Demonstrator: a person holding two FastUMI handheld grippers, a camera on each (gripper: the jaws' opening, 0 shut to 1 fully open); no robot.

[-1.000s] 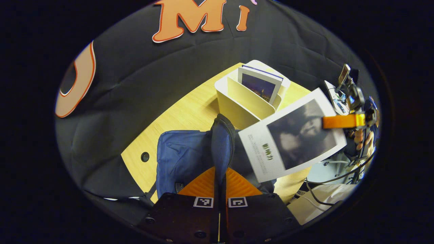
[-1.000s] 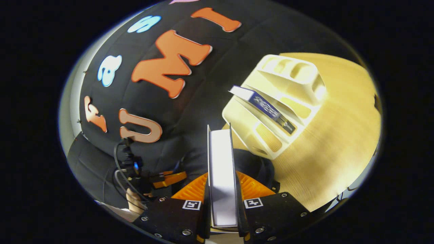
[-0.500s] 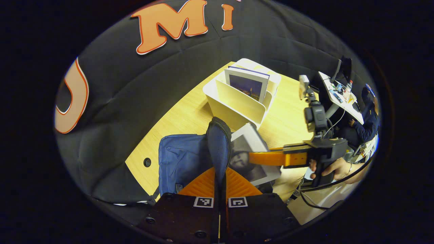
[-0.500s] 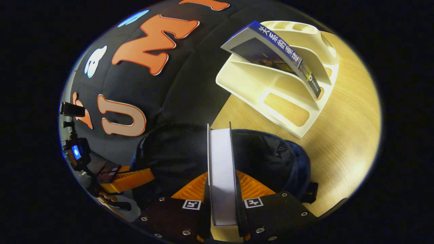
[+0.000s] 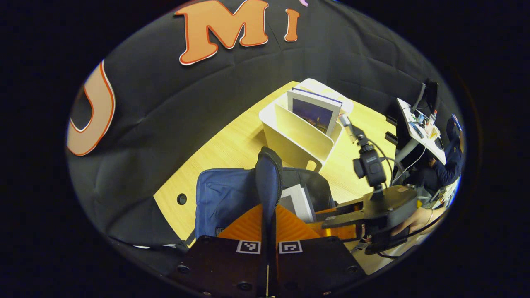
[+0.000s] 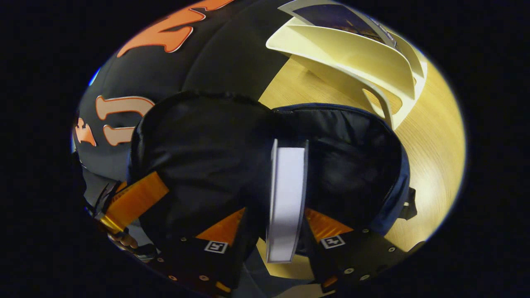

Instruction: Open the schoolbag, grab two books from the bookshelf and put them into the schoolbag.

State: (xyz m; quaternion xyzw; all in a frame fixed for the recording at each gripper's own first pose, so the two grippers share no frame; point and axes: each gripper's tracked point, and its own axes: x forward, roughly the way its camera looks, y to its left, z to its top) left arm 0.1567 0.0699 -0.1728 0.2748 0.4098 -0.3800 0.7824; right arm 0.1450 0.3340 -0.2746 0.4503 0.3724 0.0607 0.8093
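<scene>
The blue schoolbag [image 5: 221,194] lies on the wooden table [image 5: 223,145] with its mouth held up. My left gripper [image 5: 268,209] is shut on the bag's zipper rim [image 5: 268,174]. A white-edged book [image 6: 286,198] stands edge-on inside the bag's dark lining [image 6: 198,149]. My right gripper [image 6: 275,213] is open around it, with a gap on the left side. In the left gripper view the right gripper [image 5: 327,217] reaches into the bag beside the book [image 5: 296,200]. A second book [image 5: 314,114] leans in the cream bookshelf [image 5: 298,136], also the bookshelf [image 6: 352,54].
The bookshelf stands just behind the bag on the table [image 6: 430,157]. A round cable hole [image 5: 181,199] sits left of the bag. Beyond the table's right edge a seated person [image 5: 449,161] is at a desk with a monitor [image 5: 426,93].
The right gripper carried the book down from above the table into the bag's mouth, then spread its fingers off it. The left gripper kept its hold on the rim.
</scene>
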